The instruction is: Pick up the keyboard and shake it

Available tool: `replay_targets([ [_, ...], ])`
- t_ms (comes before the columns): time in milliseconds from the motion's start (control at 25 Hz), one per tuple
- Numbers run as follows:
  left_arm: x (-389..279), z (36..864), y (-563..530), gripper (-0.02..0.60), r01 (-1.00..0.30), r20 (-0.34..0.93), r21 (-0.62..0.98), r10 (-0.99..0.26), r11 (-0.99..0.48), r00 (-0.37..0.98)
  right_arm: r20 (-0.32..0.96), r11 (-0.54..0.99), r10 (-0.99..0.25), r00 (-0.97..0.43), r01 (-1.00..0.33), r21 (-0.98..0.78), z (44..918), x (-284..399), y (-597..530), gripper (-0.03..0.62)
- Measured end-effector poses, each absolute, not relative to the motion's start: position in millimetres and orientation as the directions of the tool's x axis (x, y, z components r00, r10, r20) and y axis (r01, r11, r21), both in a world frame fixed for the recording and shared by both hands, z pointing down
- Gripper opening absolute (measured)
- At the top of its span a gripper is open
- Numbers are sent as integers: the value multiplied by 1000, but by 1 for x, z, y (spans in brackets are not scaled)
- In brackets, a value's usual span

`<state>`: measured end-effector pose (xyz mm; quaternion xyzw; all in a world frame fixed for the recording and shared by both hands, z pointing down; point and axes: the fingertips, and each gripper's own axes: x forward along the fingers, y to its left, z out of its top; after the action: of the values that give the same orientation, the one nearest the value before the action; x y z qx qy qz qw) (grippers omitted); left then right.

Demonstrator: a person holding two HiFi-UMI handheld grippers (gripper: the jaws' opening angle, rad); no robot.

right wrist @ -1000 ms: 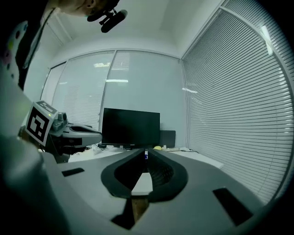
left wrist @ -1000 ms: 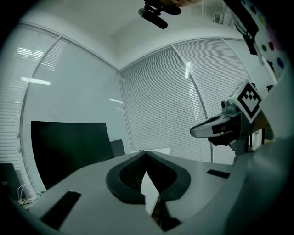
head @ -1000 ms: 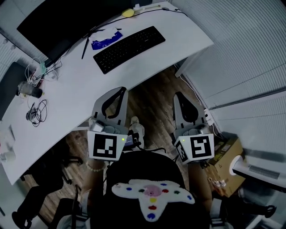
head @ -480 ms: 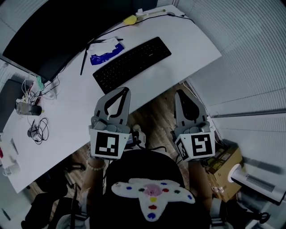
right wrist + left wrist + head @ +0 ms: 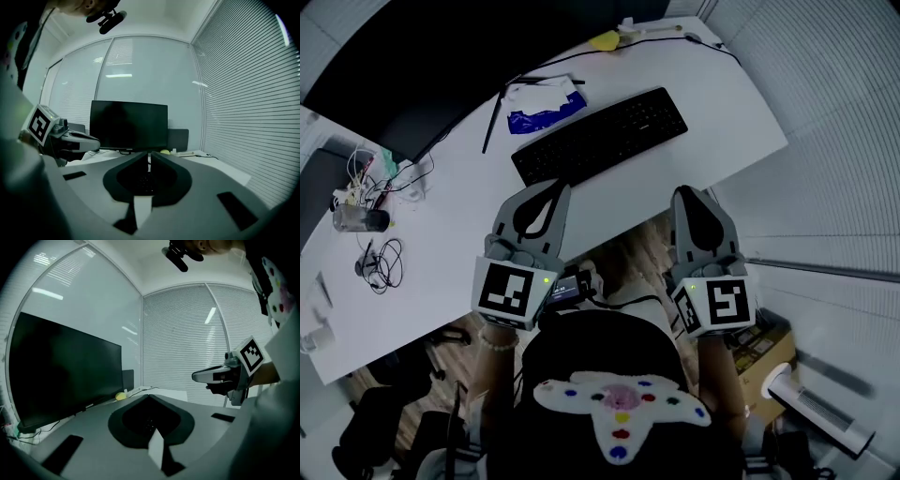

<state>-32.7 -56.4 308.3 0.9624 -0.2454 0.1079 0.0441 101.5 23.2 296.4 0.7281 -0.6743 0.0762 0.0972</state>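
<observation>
In the head view, the left tongs (image 5: 559,187) and the right tongs (image 5: 684,193) sit low in the middle of the frame. Both point up toward the white table (image 5: 441,234). Both are shut tight and hold nothing. The left tongs' tip is over the near edge of the table. The right tongs' tip is just by the edge, over the wooden floor (image 5: 628,253). The black keyboard (image 5: 600,136) lies flat on the table in the upper middle, above both tongs and apart from them. A blue packet (image 5: 546,114) lies just up and left of the keyboard. A small yellow thing (image 5: 604,40) sits at the top edge. A big dark screen (image 5: 412,56) fills the upper left. Some wires (image 5: 380,258) lie at the left. Window blinds (image 5: 825,122) cover the right side.

In the left gripper view, the left tongs (image 5: 149,395) are closed, tips together, with nothing between them. A dark patch shows through the hole in the jaws; it may be the keyboard, but it is too dim to tell. The screen (image 5: 65,371) stands at the left and the yellow thing (image 5: 121,396) sits near the middle. The right tongs (image 5: 194,377) float at the right, in front of the blinds (image 5: 187,343).

In the right gripper view, the right tongs (image 5: 150,153) are closed too, with nothing held. The screen (image 5: 129,125) stands straight ahead. The left tongs (image 5: 96,139) show at the left, and blinds (image 5: 248,108) fill the right.
</observation>
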Motion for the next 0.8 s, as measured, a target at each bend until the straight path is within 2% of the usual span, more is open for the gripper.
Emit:
replay_targets([
  [320, -81, 339, -90, 17, -653, 277, 38, -620, -756, 734, 279, 13, -960, -8, -1000, 14, 312, 81, -2, 44],
  [520, -103, 354, -103, 17, -731, 310, 122, -674, -671, 670, 301, 95, -950, -84, -995, 20, 316, 75, -17, 44],
  [800, -112, 387, -122, 21, -782, 410, 239, -670, -576, 619, 334, 177, -928, -164, -984, 8, 316, 77, -44, 44],
])
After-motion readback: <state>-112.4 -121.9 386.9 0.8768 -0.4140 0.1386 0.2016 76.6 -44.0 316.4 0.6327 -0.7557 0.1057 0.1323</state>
